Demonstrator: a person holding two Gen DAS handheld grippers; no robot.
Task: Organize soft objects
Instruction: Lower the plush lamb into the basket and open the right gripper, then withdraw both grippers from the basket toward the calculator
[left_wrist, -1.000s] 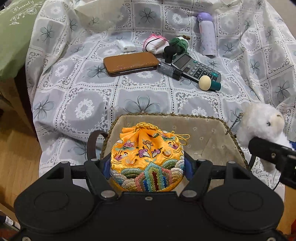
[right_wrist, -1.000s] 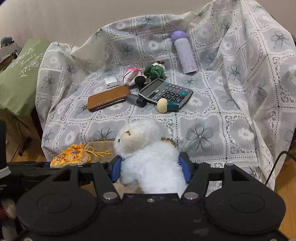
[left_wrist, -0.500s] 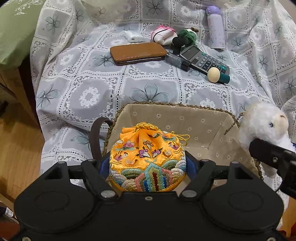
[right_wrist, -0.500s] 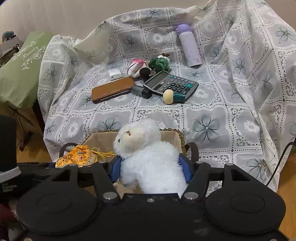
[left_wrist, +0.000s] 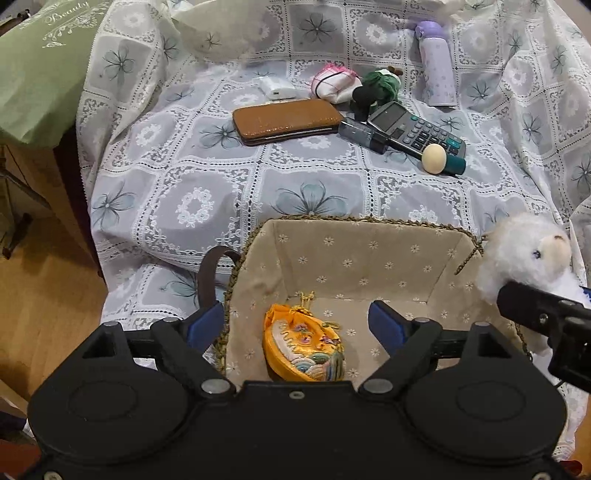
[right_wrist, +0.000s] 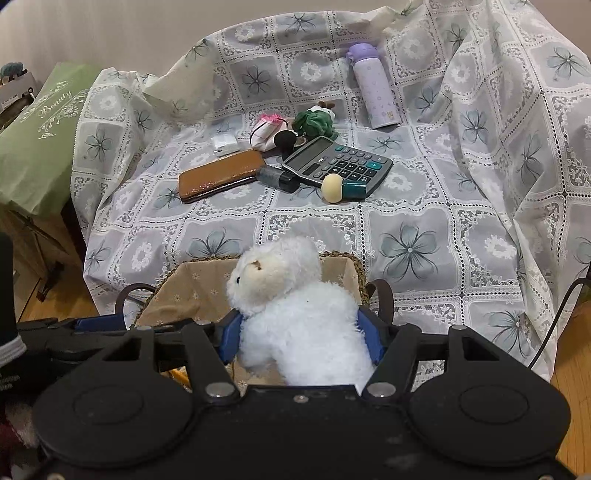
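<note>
Orange embroidered pouch (left_wrist: 304, 349): laid on the lined basket (left_wrist: 354, 258) floor, below and between the spread-wide, empty left claw (left_wrist: 297, 325). White plush lamb (right_wrist: 295, 310): clamped in the right claw (right_wrist: 300, 334), above the basket.

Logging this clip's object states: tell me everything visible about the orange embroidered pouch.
The orange pouch is a small drawstring bag of shiny satin-like fabric, embroidered with pink flowers above and multicoloured wave bands below. Its gathered neck is closed by a gold cord. It lies tipped on its side on the floor of the fabric-lined basket, toward its near left. The left gripper is above it, fingers spread wide and not touching it. The right wrist view hides it.
</note>
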